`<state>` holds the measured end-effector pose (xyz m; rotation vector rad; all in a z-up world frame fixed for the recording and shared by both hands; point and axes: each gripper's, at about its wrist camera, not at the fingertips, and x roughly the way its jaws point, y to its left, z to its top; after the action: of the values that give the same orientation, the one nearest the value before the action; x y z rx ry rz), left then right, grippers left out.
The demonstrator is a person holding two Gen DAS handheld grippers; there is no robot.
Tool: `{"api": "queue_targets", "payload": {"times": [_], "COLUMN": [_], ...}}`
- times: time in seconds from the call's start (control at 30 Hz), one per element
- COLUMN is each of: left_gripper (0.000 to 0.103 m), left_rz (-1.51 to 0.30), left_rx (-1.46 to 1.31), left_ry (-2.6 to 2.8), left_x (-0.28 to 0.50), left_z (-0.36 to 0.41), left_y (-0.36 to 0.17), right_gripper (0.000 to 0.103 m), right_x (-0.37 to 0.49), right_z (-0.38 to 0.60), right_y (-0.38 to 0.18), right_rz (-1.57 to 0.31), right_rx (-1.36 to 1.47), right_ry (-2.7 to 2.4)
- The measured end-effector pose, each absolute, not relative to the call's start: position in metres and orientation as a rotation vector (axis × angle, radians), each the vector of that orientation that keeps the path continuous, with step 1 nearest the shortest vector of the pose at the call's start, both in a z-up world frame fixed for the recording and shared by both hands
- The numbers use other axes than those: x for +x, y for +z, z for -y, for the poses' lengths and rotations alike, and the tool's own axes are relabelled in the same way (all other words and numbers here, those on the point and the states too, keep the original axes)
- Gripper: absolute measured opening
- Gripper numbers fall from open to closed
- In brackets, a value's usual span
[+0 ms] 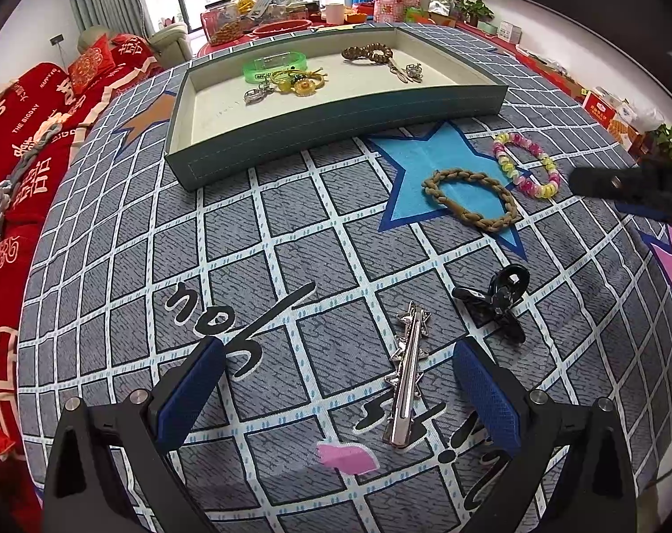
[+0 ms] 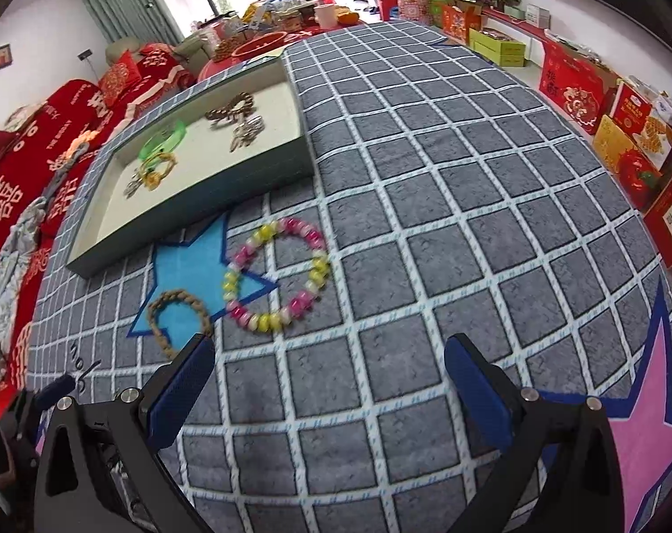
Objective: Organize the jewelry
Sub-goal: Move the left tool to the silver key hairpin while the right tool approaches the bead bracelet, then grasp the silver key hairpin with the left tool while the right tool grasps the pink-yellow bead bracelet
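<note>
Left gripper spread wide, empty, straddling silver star hair clip; right gripper likewise parted, aimed at beaded bracelet, tray at ten o'clock.

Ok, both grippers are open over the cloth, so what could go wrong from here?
1. The silver clip lies flat and thin on the cloth; the left gripper may slide off it or pinch fabric.
2. The claw clip sits close beside it and could get knocked.
3. The bead bracelet ahead of the right gripper may roll or slip from the pads.
</note>
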<state>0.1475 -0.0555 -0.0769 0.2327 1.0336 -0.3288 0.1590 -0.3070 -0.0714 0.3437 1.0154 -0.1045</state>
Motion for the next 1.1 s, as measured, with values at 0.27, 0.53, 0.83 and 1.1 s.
{"api": "queue_targets", "payload": {"times": [0.27, 0.53, 0.83, 1.1], "left_gripper": [0.103, 0.094, 0.032, 0.029], "left_rz": [-1.029, -1.024, -1.001, -0.995], "left_rx": [0.225, 0.223, 0.262, 0.169], "left_ry": [-0.331, -0.406, -0.511, -0.510], "left_x": [0.142, 0.133, 0.121, 0.124], "left_z": [0.056, 0.063, 0.078, 0.066], "left_y": [-0.077, -0.074, -0.066, -0.061], "right_gripper": [0.075, 0.063, 0.014, 0.010], "right_x": [0.191, 0.196, 0.195, 0.183], "right_z": [0.300, 0.283, 0.271, 0.282], "right_y": [-0.076, -0.078, -0.074, -0.070], "right_rz": [-1.034, -1.046, -1.053, -1.029], "right_rx": [0.229, 0.093, 0.064, 0.154], "right_ry": [-0.163, -0.164, -0.138, -0.108]}}
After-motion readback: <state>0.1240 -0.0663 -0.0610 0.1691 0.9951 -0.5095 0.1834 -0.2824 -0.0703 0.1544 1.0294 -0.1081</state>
